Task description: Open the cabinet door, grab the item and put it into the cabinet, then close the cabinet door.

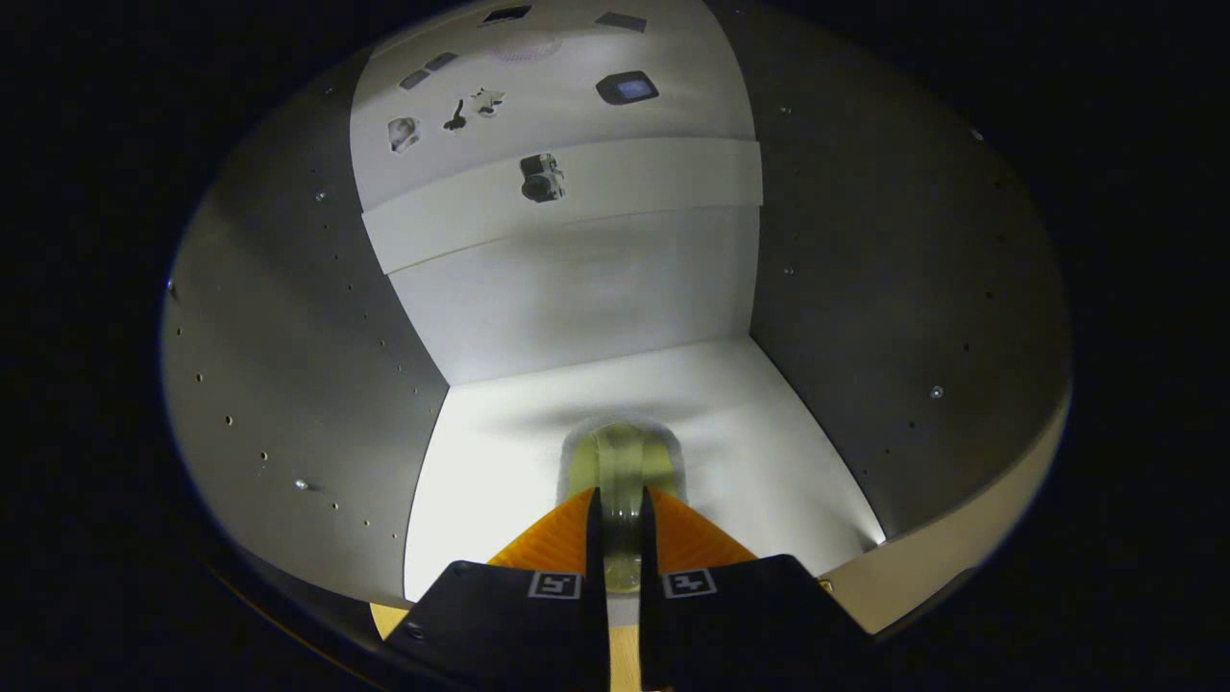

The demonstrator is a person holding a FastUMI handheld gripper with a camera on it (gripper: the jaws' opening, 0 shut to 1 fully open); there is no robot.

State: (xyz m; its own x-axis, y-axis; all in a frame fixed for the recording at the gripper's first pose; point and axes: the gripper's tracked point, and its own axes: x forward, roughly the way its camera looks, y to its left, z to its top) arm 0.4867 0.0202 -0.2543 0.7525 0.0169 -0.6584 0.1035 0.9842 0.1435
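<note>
I am looking into the open cabinet point(596, 288), which has a white floor, a white back wall and grey side walls dotted with peg holes. A clear, pale yellow-green glass item point(623, 457), seemingly a cup, sits low over the cabinet floor just ahead of my fingers. My gripper point(622, 500) is shut on it, with a thin part of the glass pinched in the narrow gap between both fingers. The item casts a soft shadow on the floor behind it. The cabinet door is hidden from me.
The right side wall point(894, 317) and left side wall point(298, 365) close in on both sides. A white rail point(634, 187) crosses above the back wall, with a small camera point(541, 178) mounted on it. The cabinet's pale front edge point(961, 557) runs at lower right.
</note>
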